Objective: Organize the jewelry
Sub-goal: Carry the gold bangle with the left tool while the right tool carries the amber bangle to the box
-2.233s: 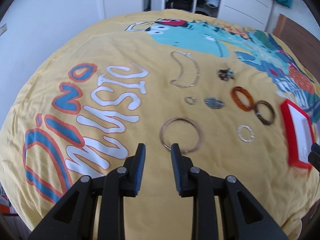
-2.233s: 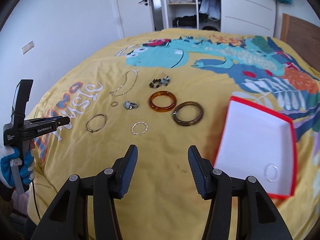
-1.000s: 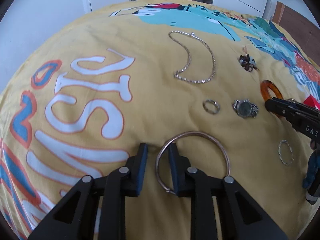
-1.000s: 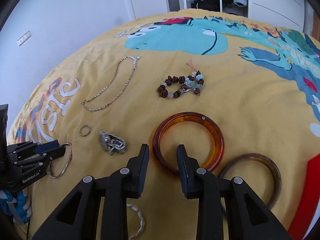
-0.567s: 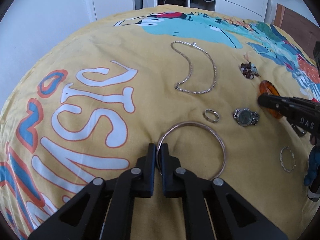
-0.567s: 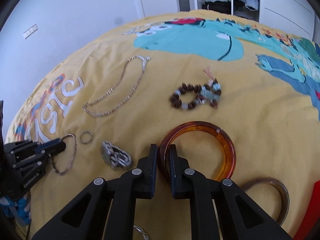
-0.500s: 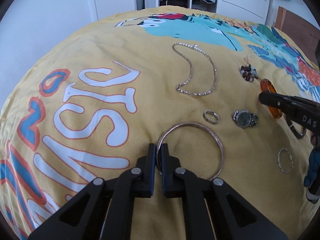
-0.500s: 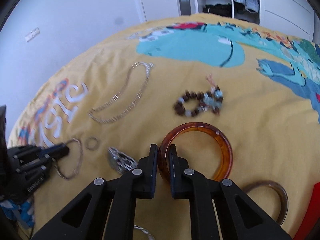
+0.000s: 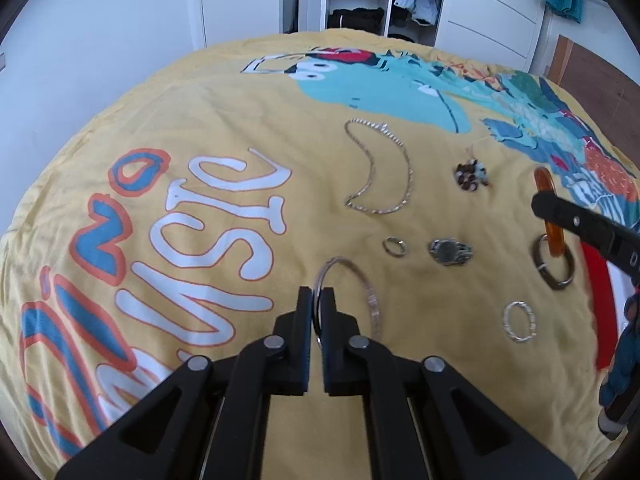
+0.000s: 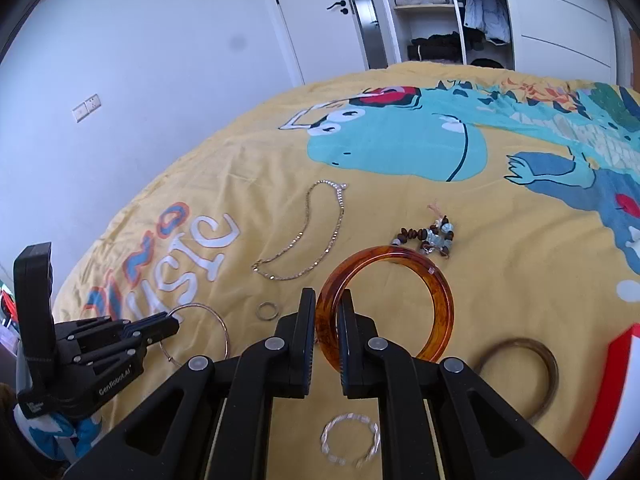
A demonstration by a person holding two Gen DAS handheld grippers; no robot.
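My left gripper (image 9: pixel 318 294) is shut on the near rim of a thin metal hoop bangle (image 9: pixel 370 292), which hangs lifted above the yellow bedcover (image 9: pixel 248 112). My right gripper (image 10: pixel 326 298) is shut on the rim of an amber bangle (image 10: pixel 440 292), also raised and tilted. The left wrist view shows the amber bangle (image 9: pixel 544 180) in the right gripper's fingers (image 9: pixel 580 222) at the right edge. The right wrist view shows the left gripper (image 10: pixel 170 324) with the hoop (image 10: pixel 222 322) at the lower left.
On the bedcover lie a chain necklace (image 9: pixel 404 172), a bead bracelet (image 9: pixel 470 174), a small ring (image 9: pixel 395 247), a silver watch (image 9: pixel 450 251), a dark brown bangle (image 9: pixel 554 276) and a twisted silver bangle (image 9: pixel 519 322). A red-rimmed white box (image 10: pixel 612 400) sits at the right.
Both grippers closed, the left on the metal hoop and the right on the amber bangle. Both then rose, lifting the bangles off the bedcover.
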